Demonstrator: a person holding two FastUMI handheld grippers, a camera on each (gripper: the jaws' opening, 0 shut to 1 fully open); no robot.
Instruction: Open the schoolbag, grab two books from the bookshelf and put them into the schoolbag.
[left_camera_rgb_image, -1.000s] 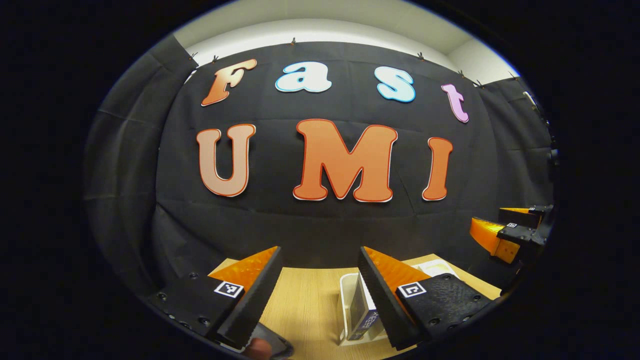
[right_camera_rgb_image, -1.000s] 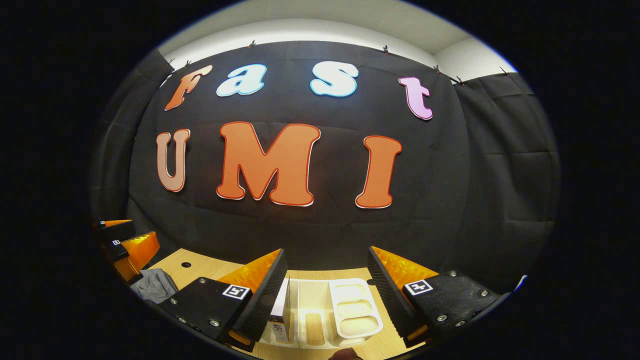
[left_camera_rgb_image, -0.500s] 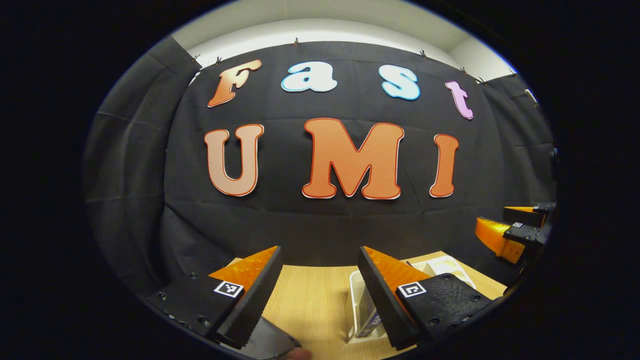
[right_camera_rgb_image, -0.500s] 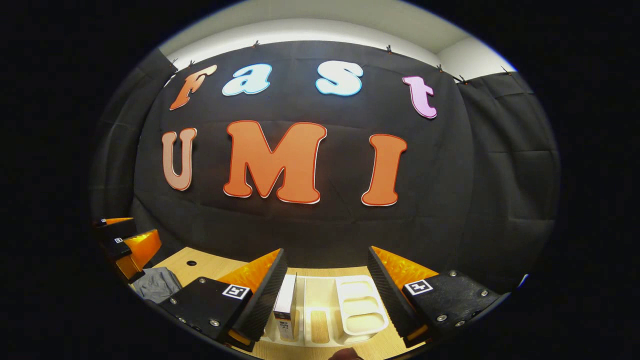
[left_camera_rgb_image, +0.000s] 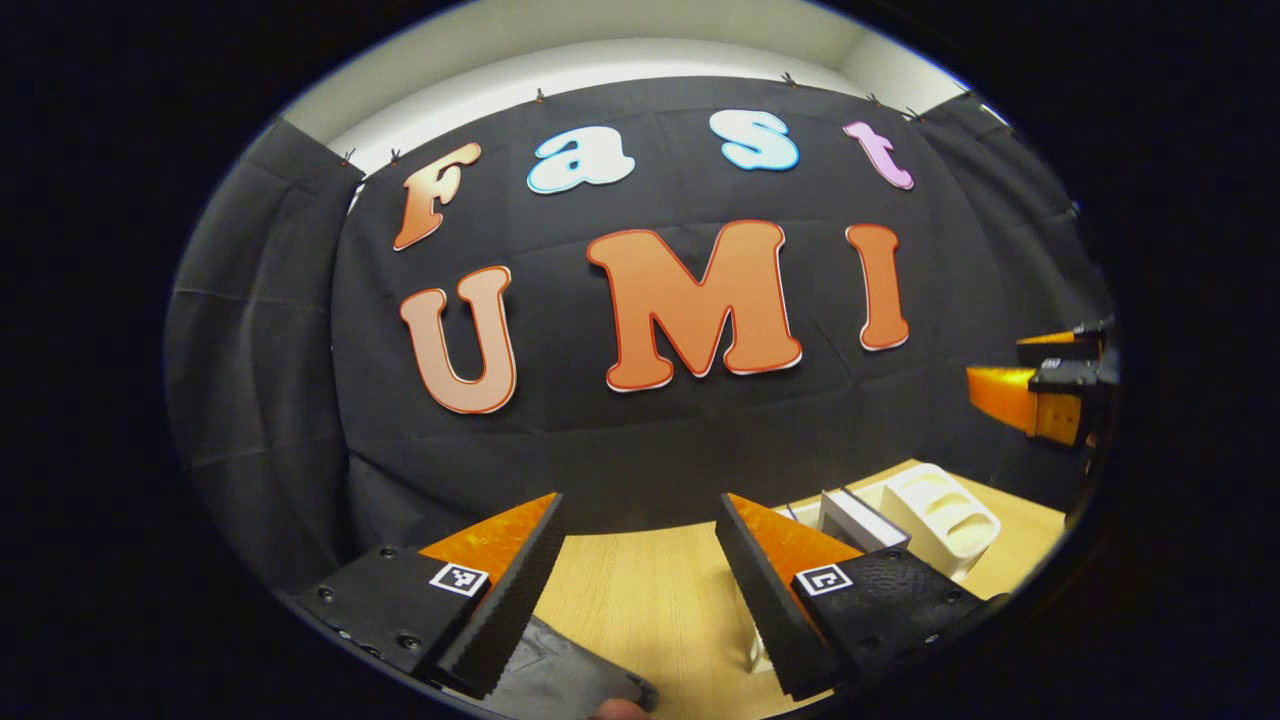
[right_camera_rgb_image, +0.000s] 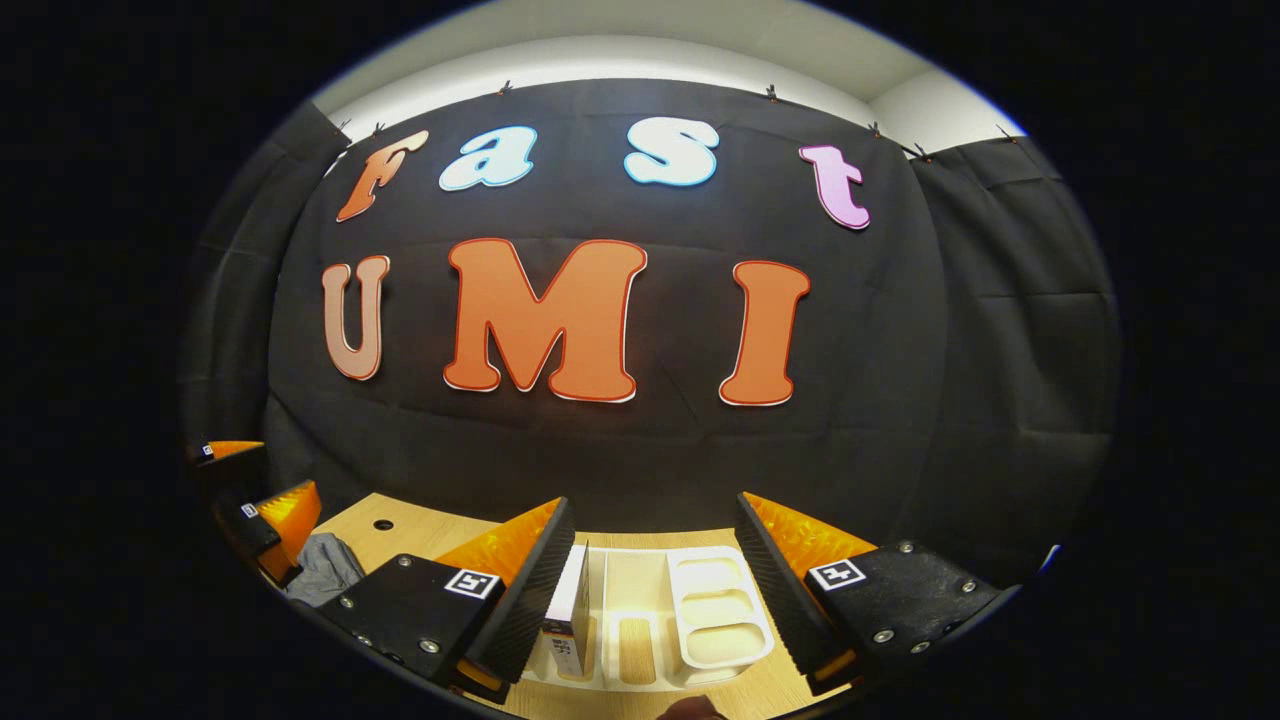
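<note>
Schoolbag (left_camera_rgb_image: 560, 680), grey, lies on the wooden bench (left_camera_rgb_image: 640, 600) right under the left claw (left_camera_rgb_image: 635, 590), whose fingers gape wide on nothing. Right claw (right_camera_rgb_image: 650, 590) hangs just as wide and empty over the white bookshelf (right_camera_rgb_image: 700, 620), one book (right_camera_rgb_image: 570, 615) upright in its left slot.

**Little to read in the booth**

Square black-and-white coded markers sit on the fingers of the left tongs (left_camera_rgb_image: 637, 560) and right tongs (right_camera_rgb_image: 650, 560). A book (right_camera_rgb_image: 570, 615) in the white bookshelf (right_camera_rgb_image: 715, 610) carries a small label, too blurred to read.
</note>
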